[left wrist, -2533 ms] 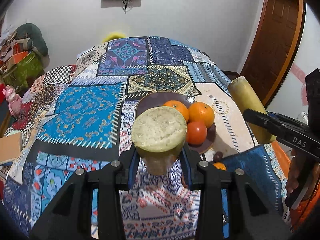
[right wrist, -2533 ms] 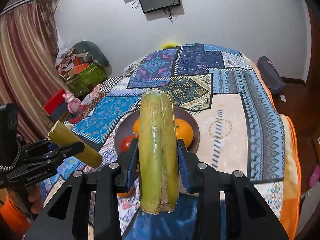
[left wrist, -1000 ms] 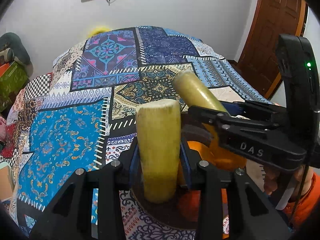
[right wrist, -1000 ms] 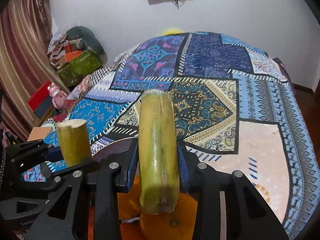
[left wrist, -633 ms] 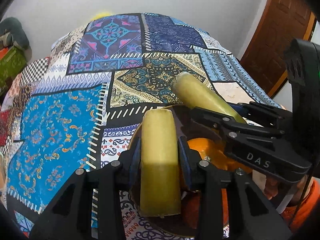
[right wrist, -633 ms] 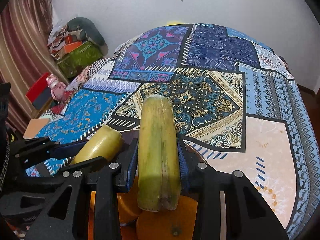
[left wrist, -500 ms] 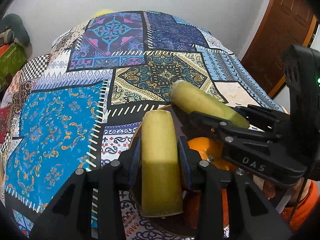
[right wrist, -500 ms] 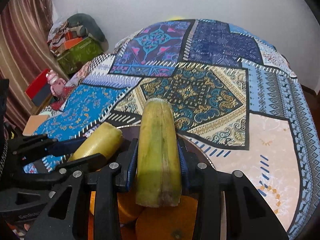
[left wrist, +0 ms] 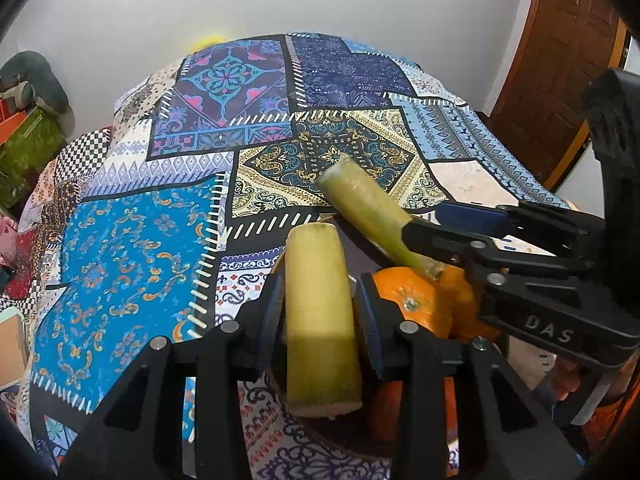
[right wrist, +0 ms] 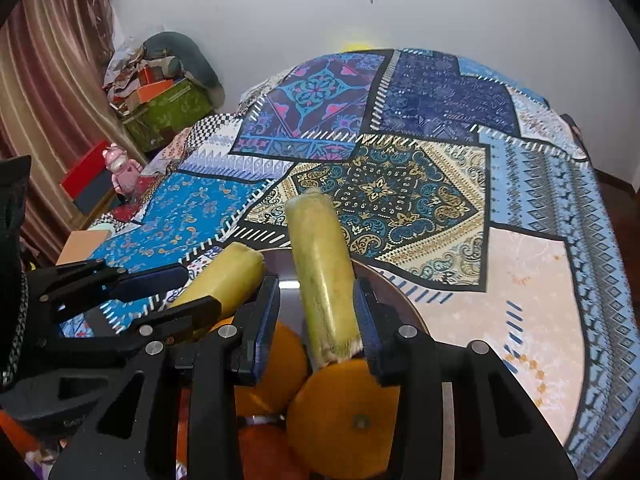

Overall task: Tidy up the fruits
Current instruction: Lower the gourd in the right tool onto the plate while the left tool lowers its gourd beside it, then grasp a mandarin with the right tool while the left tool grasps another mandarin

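My left gripper has its jaws a little apart, with a pale yellow-green cane piece between them over the dark brown plate. My right gripper has opened wider; a second, greener cane piece lies loose between its pads, its lower end resting on an orange. In the left wrist view that piece slants over the plate beside the right gripper. Several oranges fill the plate. The left gripper's piece shows in the right wrist view.
The plate sits on a bed with a patchwork quilt. Boxes and clutter stand at the far left by a curtain, with a pink toy near them. A wooden door is at the right.
Both grippers have lowered their cane pieces onto the plate. The right jaws have spread and its cane has tilted, resting on an orange. The left jaws have loosened slightly.
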